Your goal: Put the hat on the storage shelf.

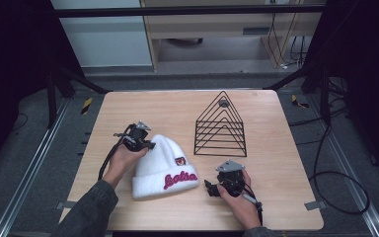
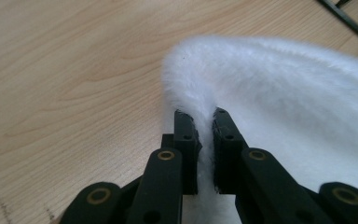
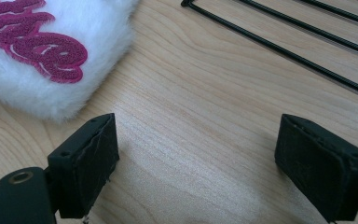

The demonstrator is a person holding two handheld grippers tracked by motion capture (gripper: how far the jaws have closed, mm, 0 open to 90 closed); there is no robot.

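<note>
High view: left tongs (image 1: pixel 149 145) pinching white beanie (image 1: pixel 164 165), pink script unreadable; right tongs (image 1: pixel 210 187) agape, empty.

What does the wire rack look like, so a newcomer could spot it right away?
On the wooden table, look at the far right part, beyond the white fluffy hat. The wire rack stands there: black thin rods forming a triangle-shaped frame with stacked horizontal bars. It is the only see-through, rigid thing there; neither gripper touches it.

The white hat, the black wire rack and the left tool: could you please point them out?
white hat (image 1: pixel 153 165), high view, on its fluffy crown.
black wire rack (image 1: pixel 220 146), high view, on a low bar.
left tool (image 2: pixel 206 149), left gripper view, between its tips.
</note>
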